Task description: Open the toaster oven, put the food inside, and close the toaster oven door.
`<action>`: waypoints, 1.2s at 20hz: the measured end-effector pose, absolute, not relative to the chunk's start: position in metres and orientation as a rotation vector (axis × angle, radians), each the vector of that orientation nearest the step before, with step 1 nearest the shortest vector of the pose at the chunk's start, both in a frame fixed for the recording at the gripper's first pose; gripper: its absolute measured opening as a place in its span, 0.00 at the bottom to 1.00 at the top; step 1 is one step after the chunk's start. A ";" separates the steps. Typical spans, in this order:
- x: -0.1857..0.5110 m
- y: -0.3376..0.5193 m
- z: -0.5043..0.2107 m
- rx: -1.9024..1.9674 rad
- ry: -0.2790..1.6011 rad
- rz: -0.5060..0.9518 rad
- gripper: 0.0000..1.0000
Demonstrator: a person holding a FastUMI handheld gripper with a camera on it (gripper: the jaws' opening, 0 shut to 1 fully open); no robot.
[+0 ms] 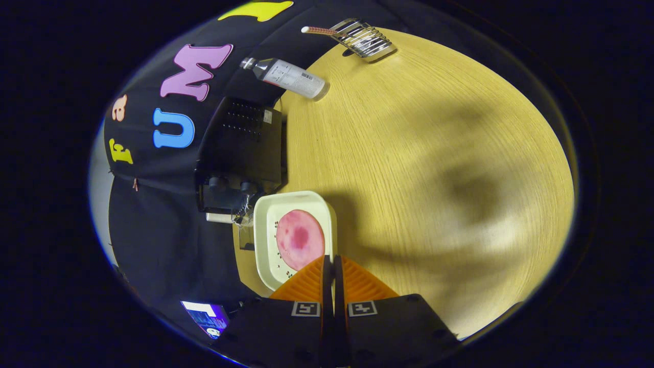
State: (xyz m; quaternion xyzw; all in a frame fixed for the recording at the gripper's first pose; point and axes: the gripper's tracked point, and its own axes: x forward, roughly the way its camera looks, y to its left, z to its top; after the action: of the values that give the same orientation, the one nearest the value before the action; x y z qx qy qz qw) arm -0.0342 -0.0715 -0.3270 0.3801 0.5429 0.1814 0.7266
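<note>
My gripper (pixel 332 261) is shut on the rim of a white tray (pixel 265 240) that carries a round pink slice of food (pixel 299 239). The tray hangs just ahead of the fingers, over the edge of the wooden table (pixel 434 153). Just beyond the tray stands the black toaster oven (pixel 240 148), with two knobs (pixel 232 184) showing at its near end. A pale handle (pixel 219 217) and a pane of glass (pixel 246 239) beside the tray look like its door swung open. The oven's inside is hidden.
A clear plastic bottle (pixel 291 77) with a white label stands beyond the oven. Farther off on the table lies a metal wire rack (pixel 365 38) with a striped stick (pixel 319 30) beside it. A lit screen (pixel 207 317) glows close by my fingers.
</note>
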 end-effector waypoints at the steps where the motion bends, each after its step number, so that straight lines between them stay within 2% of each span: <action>1: -0.039 -0.067 -0.323 0.838 1.190 0.385 0.06; 10: -0.075 0.012 -0.284 0.877 1.131 0.309 0.06; 16: -0.078 0.081 -0.260 0.927 1.085 0.268 0.06; 24: -0.057 0.157 -0.260 0.982 1.039 0.123 0.05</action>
State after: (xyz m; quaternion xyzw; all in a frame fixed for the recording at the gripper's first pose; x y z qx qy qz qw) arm -0.0570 0.1570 -0.2600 0.4501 0.4761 0.0563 0.7534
